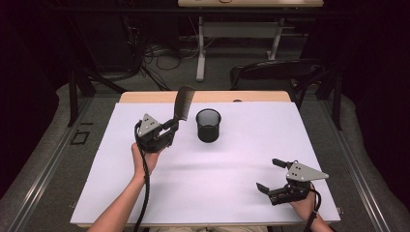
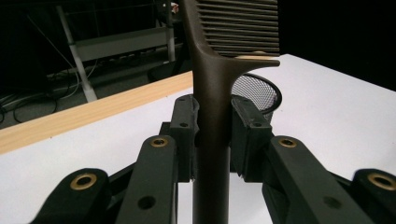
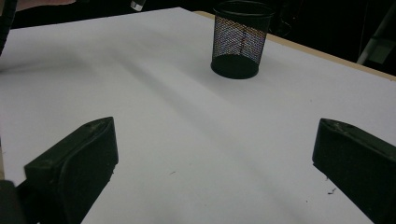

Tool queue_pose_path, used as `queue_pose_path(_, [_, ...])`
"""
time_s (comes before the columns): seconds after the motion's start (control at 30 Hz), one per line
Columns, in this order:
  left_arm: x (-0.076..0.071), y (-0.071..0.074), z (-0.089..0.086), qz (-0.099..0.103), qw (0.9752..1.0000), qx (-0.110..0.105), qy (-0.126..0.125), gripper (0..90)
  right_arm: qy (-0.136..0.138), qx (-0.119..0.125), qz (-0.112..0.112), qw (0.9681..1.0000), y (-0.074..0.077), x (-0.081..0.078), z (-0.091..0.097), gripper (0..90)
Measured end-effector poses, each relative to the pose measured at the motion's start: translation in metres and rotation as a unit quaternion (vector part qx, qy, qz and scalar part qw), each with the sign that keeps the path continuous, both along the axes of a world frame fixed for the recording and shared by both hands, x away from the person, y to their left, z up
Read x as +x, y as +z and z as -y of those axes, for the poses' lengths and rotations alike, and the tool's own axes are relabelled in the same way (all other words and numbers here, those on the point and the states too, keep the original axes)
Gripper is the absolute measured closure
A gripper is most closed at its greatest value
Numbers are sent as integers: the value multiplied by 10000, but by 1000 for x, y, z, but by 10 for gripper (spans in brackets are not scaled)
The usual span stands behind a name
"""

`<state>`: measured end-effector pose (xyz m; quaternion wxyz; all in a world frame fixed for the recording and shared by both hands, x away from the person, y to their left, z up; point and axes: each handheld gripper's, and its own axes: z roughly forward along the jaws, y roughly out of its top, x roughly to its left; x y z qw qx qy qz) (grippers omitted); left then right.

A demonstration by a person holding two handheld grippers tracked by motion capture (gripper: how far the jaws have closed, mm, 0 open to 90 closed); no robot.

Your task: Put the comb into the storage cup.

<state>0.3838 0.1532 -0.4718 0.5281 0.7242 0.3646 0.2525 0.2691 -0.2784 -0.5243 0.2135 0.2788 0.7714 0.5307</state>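
The hand-held gripper (image 3: 215, 158) has its jaws spread wide over the white worktop (image 3: 187, 126). A black mesh cup (image 3: 240, 39) stands upright farther off.

The comb (image 1: 183, 102) is showing dark brown, its teeth making fine parallel stripes, while the cup (image 1: 208, 125) is showing black with a fine mesh pattern. The counter (image 1: 241, 159) is lying white under them, its far edge running in pale wood grain. Both tools, left (image 1: 170, 126) and right (image 1: 270, 175), are showing black with grey plates and brass-coloured rivets.
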Motion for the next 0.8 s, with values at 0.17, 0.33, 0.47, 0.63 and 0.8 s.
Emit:
queue_pose_path(0.17, [4,5,3,51,10000,-8,-1,726,6,-1,-6,10000,0,0,0,0])
queue_pose_path(0.33, [8,7,4,82,10000,-19,35,726,8,-2,-8,10000,0,0,0,0])
queue_pose_path(0.47, [11,8,4,78,9999,-39,51,725,7,3,-16,10000,0,0,0,0])
queue_pose_path(0.63, [14,9,4,82,9999,-53,44,725,1,6,-21,10000,0,0,0,0])
queue_pose_path(0.8, [17,10,5,79,9999,-57,54,725,4,8,-16,10000,0,0,0,0])
